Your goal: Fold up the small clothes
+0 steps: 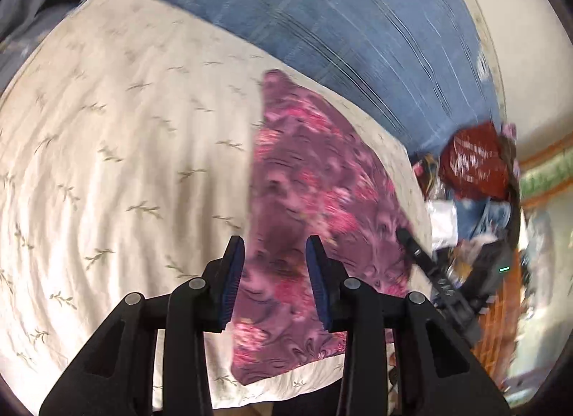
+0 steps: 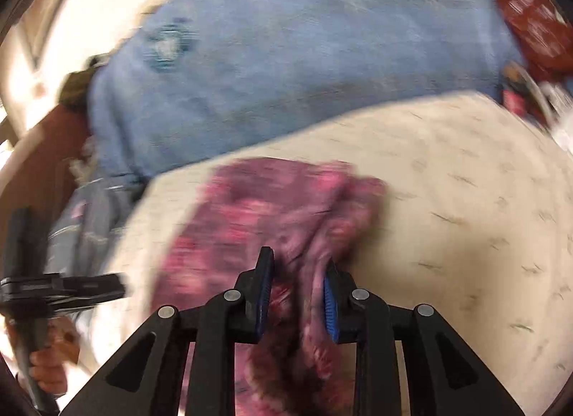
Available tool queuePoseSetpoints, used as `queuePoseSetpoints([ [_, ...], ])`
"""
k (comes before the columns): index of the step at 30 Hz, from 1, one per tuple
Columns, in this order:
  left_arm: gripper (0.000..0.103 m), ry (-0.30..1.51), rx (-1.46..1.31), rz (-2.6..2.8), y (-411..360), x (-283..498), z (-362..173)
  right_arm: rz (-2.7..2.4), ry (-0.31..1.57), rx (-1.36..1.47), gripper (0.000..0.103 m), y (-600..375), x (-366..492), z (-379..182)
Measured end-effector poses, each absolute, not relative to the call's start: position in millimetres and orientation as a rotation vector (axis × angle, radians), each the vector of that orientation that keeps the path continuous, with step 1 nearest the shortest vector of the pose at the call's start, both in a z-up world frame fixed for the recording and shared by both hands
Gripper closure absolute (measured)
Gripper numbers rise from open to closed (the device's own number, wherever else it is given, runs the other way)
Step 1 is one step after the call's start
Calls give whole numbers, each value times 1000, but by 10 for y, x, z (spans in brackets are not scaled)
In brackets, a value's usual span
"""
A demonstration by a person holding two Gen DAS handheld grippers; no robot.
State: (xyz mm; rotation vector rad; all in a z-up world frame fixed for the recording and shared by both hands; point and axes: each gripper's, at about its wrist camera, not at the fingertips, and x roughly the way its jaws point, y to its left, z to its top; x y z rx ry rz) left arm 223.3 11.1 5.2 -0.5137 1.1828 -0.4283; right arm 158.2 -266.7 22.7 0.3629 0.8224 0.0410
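Observation:
A purple cloth with pink flowers (image 1: 308,201) lies on a cream sheet with a leaf print (image 1: 125,151). My left gripper (image 1: 275,247) is open and empty, hovering above the cloth's near part. In the right wrist view the same cloth (image 2: 258,208) is bunched and blurred. My right gripper (image 2: 298,265) has its jaws apart with cloth folds lying between them; the blur hides whether the fingers press it. The right gripper also shows at the cloth's right edge in the left wrist view (image 1: 412,240), and the left gripper shows at the left of the right wrist view (image 2: 64,289).
A blue blanket (image 1: 322,11) lies beyond the cream sheet. A red garment (image 1: 472,161) and a heap of mixed clothes and items (image 1: 465,222) sit at the right. The sheet's near edge (image 1: 286,394) runs below the cloth.

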Motion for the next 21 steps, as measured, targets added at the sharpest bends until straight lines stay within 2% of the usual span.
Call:
queuePoseSetpoints([
  [2, 70, 1195, -547, -413, 194, 2286, -16, -13, 885, 411, 74, -2905, 1608, 31],
  [5, 61, 1203, -548, -412, 188, 2377, -78, -4, 890, 539, 70, -3184, 1541, -98],
  [7, 56, 1201, -552, -419, 144, 2433, -114, 41, 856, 615, 60, -3308, 1509, -78],
  [9, 47, 1212, -582, -450, 75, 2525, -180, 94, 818, 684, 43, -3407, 1529, -57],
  [10, 46, 1218, -591, -463, 42, 2560, -207, 120, 817, 709, 40, -3433, 1563, -65],
  [15, 35, 1268, -579, -515, -227, 2698, -369, 282, 902, 723, 39, -3240, 1764, -217],
  [17, 36, 1300, -576, -533, -347, 2716, -452, 309, 925, 657, 39, -3076, 1826, -259],
  [19, 45, 1305, -574, -537, -417, 2702, -477, 301, 903, 552, 50, -2934, 1845, -194],
  [20, 59, 1292, -545, -516, -436, 2687, -453, 306, 903, 518, 64, -2874, 1871, -166],
  [21, 69, 1281, -526, -514, -442, 2679, -430, 305, 897, 492, 69, -2821, 1874, -132],
])
